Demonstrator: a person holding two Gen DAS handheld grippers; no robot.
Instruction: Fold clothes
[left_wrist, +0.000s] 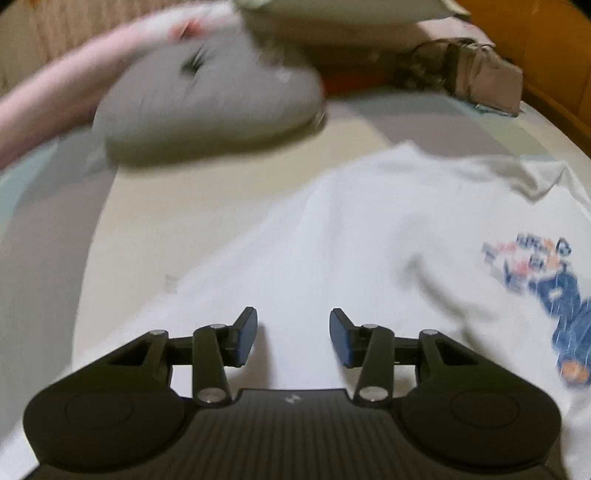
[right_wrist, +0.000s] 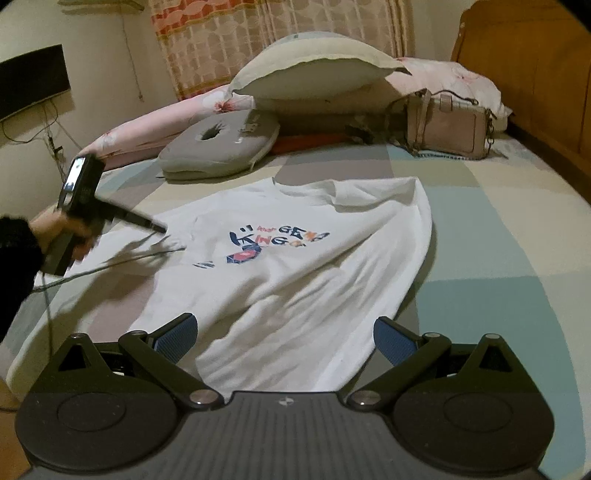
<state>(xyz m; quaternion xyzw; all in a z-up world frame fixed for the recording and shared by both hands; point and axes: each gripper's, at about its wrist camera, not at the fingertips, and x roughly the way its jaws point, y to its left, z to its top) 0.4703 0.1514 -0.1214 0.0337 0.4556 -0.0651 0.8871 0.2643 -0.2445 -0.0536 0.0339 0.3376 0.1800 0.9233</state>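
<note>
The white cotton T-shirt with a blue printed logo (right_wrist: 295, 258) lay collar-away, its near hem just beyond the spread, empty right gripper (right_wrist: 283, 338), while the left gripper (left_wrist: 293, 338), jaws likewise apart and empty, hovered over its sleeve side.

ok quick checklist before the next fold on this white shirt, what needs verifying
1. Shirt print side up on the bed: ok.
2. Shirt smooth: not ok, wrinkles across the body.
3. Left gripper empty, jaws apart: ok.
4. Right gripper empty, jaws apart over the hem: ok.
5. Grey cushion and handbag off the shirt: ok.
6. Sleeves laid out: cannot tell.
</note>
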